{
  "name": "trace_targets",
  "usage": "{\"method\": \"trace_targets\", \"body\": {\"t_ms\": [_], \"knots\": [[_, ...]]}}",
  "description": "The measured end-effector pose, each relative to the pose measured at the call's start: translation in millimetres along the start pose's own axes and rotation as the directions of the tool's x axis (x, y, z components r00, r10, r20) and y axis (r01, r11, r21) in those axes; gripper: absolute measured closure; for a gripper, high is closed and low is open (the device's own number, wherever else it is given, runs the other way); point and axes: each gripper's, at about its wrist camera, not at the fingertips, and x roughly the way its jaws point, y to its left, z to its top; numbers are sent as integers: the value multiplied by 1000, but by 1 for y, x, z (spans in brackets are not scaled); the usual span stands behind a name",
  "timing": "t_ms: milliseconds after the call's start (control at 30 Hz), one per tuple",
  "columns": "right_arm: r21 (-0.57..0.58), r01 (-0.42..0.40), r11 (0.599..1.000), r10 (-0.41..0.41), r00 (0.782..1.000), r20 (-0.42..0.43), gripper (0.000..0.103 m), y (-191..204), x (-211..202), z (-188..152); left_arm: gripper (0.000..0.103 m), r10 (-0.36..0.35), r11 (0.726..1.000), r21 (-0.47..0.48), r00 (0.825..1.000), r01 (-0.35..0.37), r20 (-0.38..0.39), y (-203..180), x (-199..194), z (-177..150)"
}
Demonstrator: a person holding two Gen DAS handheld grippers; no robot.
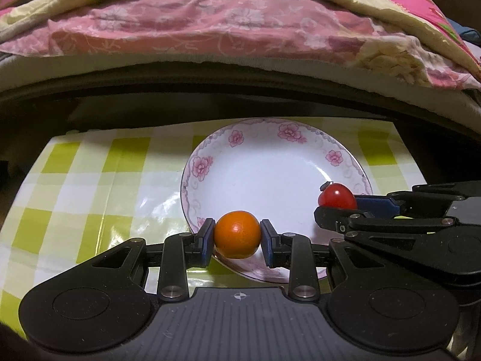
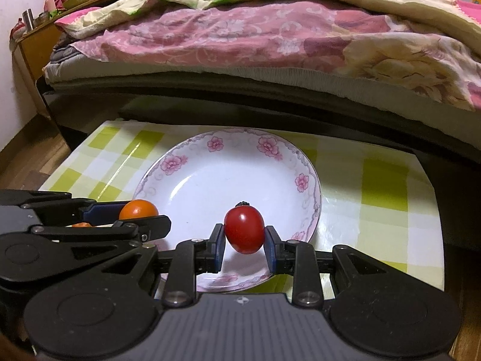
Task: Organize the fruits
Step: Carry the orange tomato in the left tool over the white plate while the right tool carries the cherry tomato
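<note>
Over the near rim of the white plate (image 1: 270,162) with pink flowers: left gripper (image 1: 237,236) clamped on a small round orange (image 1: 237,234), glossy, smooth skin, held clear above the rim. Right gripper (image 2: 244,237) clamped on a red cherry tomato (image 2: 244,229), shiny, oval, dark stem stub on top, above the plate's near half. Plate sits on the green-checked worktop (image 2: 390,186), bed (image 2: 270,39) behind it.

A green-and-white checked cloth (image 2: 381,180) covers the counter. Behind it stands a bed (image 2: 240,87) with a pink floral quilt (image 2: 228,36). A wooden shelf (image 2: 36,45) at the far left carries a metal cup (image 2: 27,19).
</note>
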Motion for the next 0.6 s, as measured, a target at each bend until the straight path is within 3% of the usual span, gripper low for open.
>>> {"method": "trace_targets", "body": {"t_ms": [600], "knots": [[-7, 5, 1000, -5, 1000, -16, 70, -6, 17, 2, 63, -3, 1000, 14, 1000, 3, -9, -3, 11, 1]]}}
